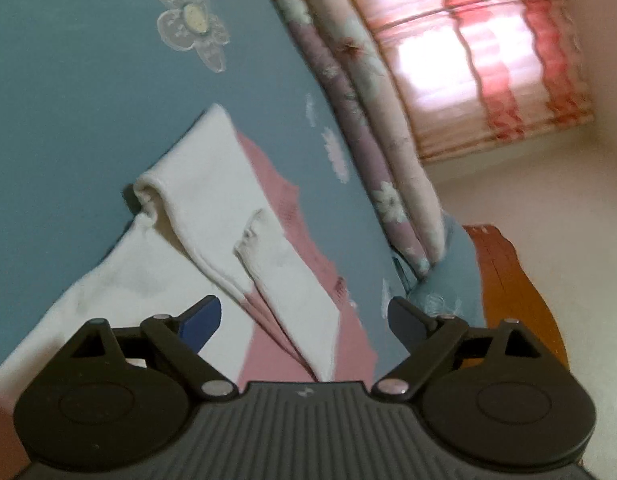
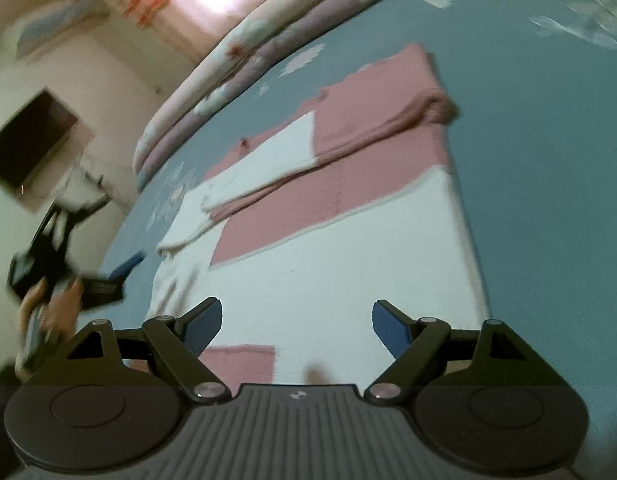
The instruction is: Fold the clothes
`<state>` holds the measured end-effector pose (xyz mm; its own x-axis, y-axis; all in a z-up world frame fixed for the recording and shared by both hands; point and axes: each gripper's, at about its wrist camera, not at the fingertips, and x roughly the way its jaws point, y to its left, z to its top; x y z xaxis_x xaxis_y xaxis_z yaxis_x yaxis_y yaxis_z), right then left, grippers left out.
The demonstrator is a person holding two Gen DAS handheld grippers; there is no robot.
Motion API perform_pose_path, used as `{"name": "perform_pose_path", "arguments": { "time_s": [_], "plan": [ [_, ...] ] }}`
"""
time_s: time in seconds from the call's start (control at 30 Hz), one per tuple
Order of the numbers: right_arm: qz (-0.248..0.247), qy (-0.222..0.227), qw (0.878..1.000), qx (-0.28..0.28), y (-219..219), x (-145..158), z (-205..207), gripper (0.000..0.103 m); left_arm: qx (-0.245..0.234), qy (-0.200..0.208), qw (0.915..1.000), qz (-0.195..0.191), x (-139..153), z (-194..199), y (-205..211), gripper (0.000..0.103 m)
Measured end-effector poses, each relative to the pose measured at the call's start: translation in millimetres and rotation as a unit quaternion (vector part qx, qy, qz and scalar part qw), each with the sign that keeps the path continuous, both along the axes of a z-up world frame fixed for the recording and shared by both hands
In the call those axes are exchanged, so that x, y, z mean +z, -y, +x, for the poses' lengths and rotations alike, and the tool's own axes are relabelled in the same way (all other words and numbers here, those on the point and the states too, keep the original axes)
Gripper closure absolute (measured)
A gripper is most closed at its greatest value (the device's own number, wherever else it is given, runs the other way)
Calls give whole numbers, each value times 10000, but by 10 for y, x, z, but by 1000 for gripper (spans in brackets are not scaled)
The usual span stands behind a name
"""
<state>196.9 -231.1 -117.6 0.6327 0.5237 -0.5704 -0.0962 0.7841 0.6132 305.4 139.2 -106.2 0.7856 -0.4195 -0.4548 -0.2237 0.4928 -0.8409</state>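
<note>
A pink and white knitted sweater (image 2: 328,216) lies flat on the blue bedsheet (image 2: 548,152), both sleeves folded in across its body. In the left wrist view the white sleeve (image 1: 212,184) crosses the sweater (image 1: 292,280) right in front of my left gripper (image 1: 304,320). That gripper is open and holds nothing; it hovers over the sweater's edge. My right gripper (image 2: 296,326) is open too, empty, above the white lower part of the sweater. The left gripper (image 2: 108,280) shows in the right wrist view at the sweater's left side, held by a hand (image 2: 52,304).
A rolled floral quilt (image 1: 372,120) runs along the far side of the bed. Behind it hangs a pink striped curtain (image 1: 488,64) over a bright window. An orange wooden bed frame (image 1: 512,280) sticks out at the corner. A dark screen (image 2: 32,148) hangs on the wall.
</note>
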Motion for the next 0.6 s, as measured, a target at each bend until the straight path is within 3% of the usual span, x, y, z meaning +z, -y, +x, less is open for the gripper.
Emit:
{"name": "perform_pose_path", "arguments": {
  "time_s": [0.2, 0.43, 0.6],
  "plan": [
    [-362, 121, 9990, 242, -193, 74, 77, 17, 258, -232, 9983, 466, -295, 115, 6, 13],
    [-505, 128, 9983, 245, -208, 88, 59, 17, 337, 35, 9972, 661, -336, 5, -177, 13],
    [-525, 100, 9983, 248, -226, 67, 65, 17, 346, -55, 9966, 748, -187, -110, -189, 14]
  ]
}}
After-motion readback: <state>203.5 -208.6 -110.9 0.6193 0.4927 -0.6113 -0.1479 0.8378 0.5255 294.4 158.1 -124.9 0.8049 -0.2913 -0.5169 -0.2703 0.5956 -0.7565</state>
